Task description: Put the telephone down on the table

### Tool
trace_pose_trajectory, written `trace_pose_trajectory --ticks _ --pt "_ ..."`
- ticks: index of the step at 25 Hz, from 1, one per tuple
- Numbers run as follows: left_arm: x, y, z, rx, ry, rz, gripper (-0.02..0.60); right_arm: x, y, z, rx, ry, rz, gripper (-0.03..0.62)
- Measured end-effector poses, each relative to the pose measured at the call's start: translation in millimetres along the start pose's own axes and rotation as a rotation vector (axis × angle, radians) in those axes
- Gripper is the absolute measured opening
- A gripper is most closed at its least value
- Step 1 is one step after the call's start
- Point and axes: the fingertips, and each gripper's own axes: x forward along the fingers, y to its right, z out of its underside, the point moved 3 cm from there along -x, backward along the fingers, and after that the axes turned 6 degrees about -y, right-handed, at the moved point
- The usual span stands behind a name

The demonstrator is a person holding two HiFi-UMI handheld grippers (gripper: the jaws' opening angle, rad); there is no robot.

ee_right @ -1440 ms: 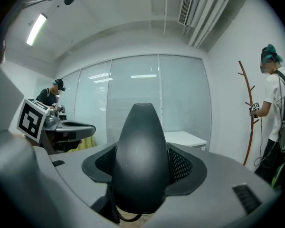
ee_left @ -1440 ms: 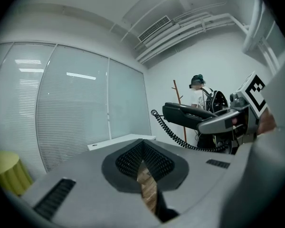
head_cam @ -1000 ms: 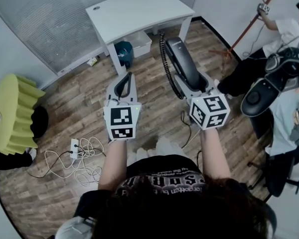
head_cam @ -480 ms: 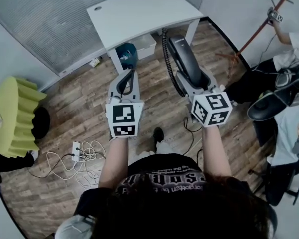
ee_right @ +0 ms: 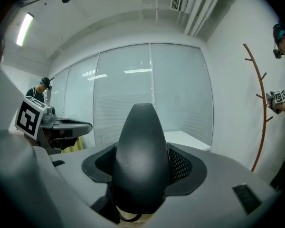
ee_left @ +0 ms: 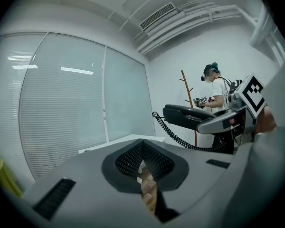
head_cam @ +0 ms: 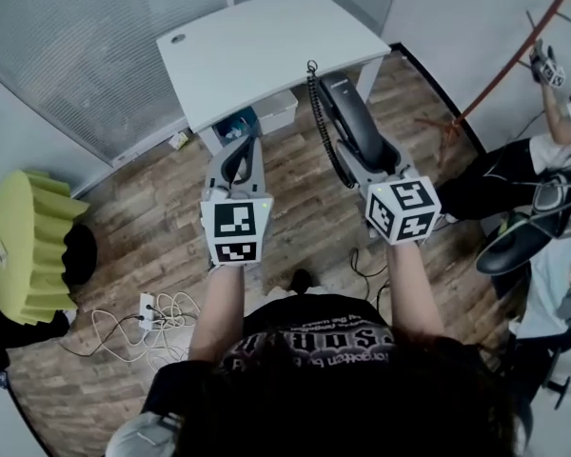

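Telephone, black, with coiled cord

A black telephone with a coiled black cord is shown, with a white counter, brown wood-plank floor and a ribbed yellow-green object.

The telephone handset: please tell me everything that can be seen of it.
The telephone handset is black, long and slightly curved, smooth like plastic. The right gripper clamps its near end, so it points away from the person toward the white table, held in the air, not resting on it. A black coiled cord hangs along its left side.
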Motion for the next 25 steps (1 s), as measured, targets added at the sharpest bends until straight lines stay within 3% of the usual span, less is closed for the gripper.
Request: trace_pose_trajectory --ticks 10,25 --pt "72.6 -5.1 -14.7 -0.001 -0.008 0.000 0.003 48.6 55.1 -12.2 -0.016 -0.025 0.006 0.284" --pt "161.4 -27.2 -21.9 0.003 0.000 0.058 0.003 104.5 100.1 -16.1 0.011 -0.037 0.069 0.283"
